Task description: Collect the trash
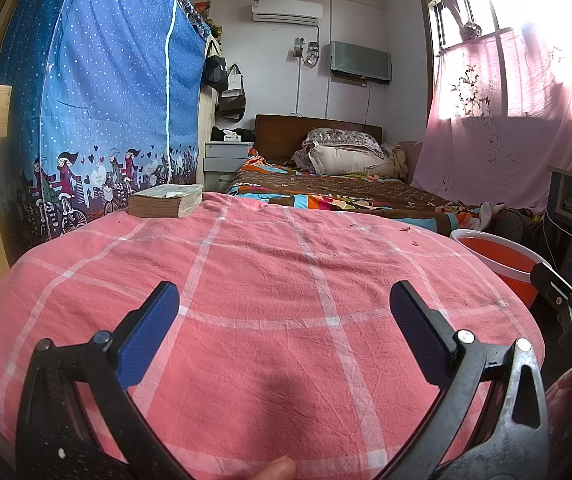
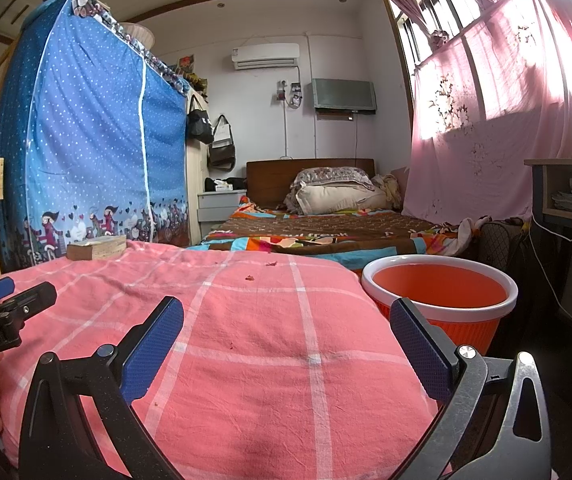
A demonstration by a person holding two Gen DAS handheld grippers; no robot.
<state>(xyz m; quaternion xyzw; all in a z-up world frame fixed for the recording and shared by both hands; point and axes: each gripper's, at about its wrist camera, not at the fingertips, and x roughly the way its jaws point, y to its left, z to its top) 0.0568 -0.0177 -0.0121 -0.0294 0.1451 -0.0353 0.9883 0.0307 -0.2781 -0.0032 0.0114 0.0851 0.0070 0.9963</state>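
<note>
Small dark red scraps (image 2: 249,278) lie on the pink checked cloth (image 2: 245,360) toward its far right side; they also show in the left wrist view (image 1: 406,229). An orange bin with a white rim (image 2: 438,294) stands just off the cloth's right edge, also seen in the left wrist view (image 1: 498,256). My left gripper (image 1: 283,332) is open and empty over the near cloth. My right gripper (image 2: 286,340) is open and empty, its right finger close to the bin. Each gripper shows at the edge of the other's view.
A thick old book (image 1: 165,200) lies on the cloth's far left corner. A blue fabric wardrobe (image 1: 97,112) stands to the left. A bed (image 1: 346,188) with a colourful cover lies behind. A desk (image 2: 566,196) with a white cable is at the right.
</note>
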